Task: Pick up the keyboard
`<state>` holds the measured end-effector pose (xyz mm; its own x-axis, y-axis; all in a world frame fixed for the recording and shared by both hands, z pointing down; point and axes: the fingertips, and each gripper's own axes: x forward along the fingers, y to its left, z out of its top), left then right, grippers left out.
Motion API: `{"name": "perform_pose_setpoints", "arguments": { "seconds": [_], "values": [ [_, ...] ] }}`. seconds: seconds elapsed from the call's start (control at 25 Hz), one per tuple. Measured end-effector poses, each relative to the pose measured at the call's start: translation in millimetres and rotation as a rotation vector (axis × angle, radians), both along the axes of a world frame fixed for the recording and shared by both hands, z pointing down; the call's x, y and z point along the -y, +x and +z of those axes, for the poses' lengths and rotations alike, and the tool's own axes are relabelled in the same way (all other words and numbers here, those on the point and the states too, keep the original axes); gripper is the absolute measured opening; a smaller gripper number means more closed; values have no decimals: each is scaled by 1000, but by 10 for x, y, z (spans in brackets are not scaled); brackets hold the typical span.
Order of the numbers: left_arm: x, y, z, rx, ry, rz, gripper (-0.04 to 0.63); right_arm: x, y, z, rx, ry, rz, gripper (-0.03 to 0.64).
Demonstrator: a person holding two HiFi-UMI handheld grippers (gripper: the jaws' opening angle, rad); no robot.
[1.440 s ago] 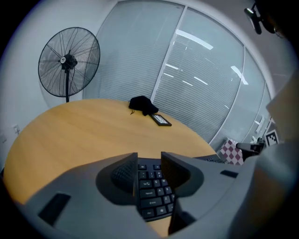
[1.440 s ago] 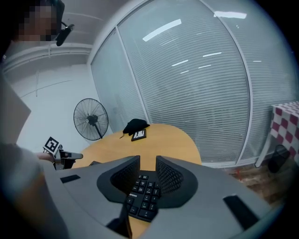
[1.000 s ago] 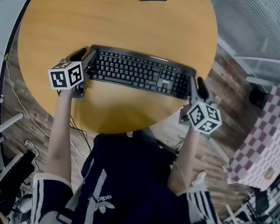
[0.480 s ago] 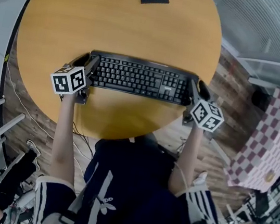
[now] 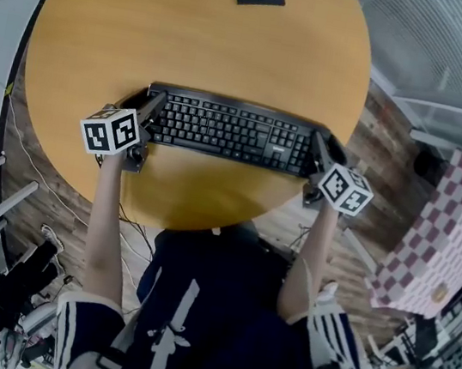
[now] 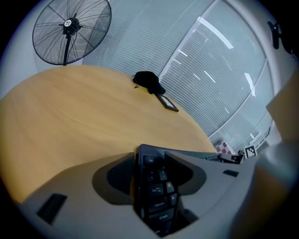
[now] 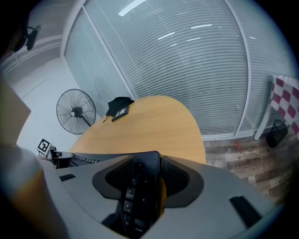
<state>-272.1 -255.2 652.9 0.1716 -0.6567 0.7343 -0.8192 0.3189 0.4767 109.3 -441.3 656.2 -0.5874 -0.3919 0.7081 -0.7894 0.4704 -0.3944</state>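
The keyboard (image 5: 231,129) lies flat on the round wooden table (image 5: 194,34), near the edge closest to the person, and it is not lifted. The left gripper (image 5: 142,104) sits at its left end and the right gripper (image 5: 326,146) at its right end. Both claws have just been opening and stand wide, each with one end of the keyboard between its jaws but not squeezing it. So the step in hand looks like lining up a hold at both ends. Next, both claws would need to close at the same time and go up together, so the keyboard stays level. The left keys (image 6: 159,200) read Esc, Q, A and Caps Lock. The number keys (image 7: 129,198) read 9 PgUp, 6 and Enter. No brand name shows on the keyboard. The dark shirt (image 5: 221,299) has a white logo (image 5: 162,333), too small to read.
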Motion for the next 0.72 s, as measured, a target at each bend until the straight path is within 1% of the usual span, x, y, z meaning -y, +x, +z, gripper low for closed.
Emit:
{"name": "perform_pose_setpoints", "arguments": {
  "seconds": [0.12, 0.28, 0.36, 0.72],
  "values": [
    [5, 2, -25, 4, 1, 6, 186, 0, -29, -3, 40, -32, -5, 172],
    [3, 9, -17, 4, 11, -4, 186, 19, -23, -2, 76, -83, -48, 172],
    [-15, -1, -5, 3, 12, -14, 186, 22, -24, -13, 75, -100, -65, 172],
    [-14, -4, -7, 17, 31, -34, 186, 26, -18, -11, 52, -92, -68, 170]
  ]
}}
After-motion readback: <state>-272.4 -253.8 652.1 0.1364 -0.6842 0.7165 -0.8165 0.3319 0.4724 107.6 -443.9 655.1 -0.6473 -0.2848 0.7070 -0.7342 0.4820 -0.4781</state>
